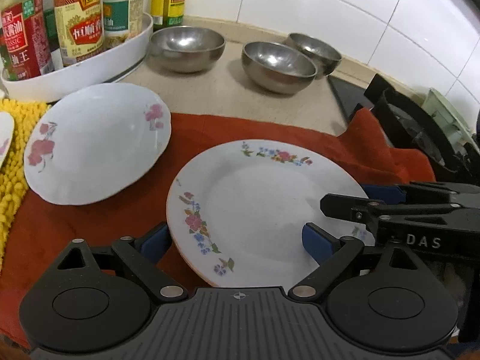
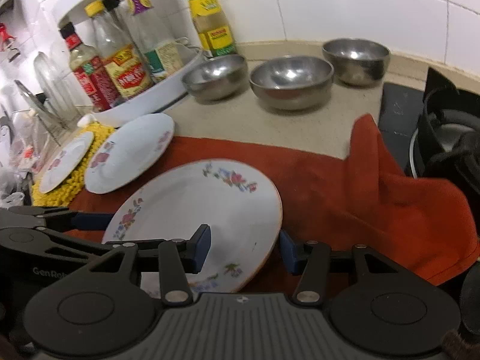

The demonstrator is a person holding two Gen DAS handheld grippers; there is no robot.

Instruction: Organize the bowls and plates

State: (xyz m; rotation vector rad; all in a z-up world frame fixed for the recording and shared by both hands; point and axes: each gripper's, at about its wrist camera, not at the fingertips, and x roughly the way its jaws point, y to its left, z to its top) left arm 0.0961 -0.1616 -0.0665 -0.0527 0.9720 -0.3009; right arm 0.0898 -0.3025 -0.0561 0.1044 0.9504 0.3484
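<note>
Both sets of fingers spread wide, gripping nothing: left gripper (image 1: 237, 240) and right gripper (image 2: 244, 247) straddle opposite rims of the flowered plate (image 1: 264, 207) on the red cloth (image 1: 90, 225); three steel bowls (image 1: 279, 66) behind on the worktop (image 1: 228, 87).

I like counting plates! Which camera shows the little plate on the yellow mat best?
The right wrist view. There the little plate shows almost whole, lying on the yellow mat beside the pink-flowered plate. In the left wrist view only a sliver of it peeks in at the left edge.
</note>
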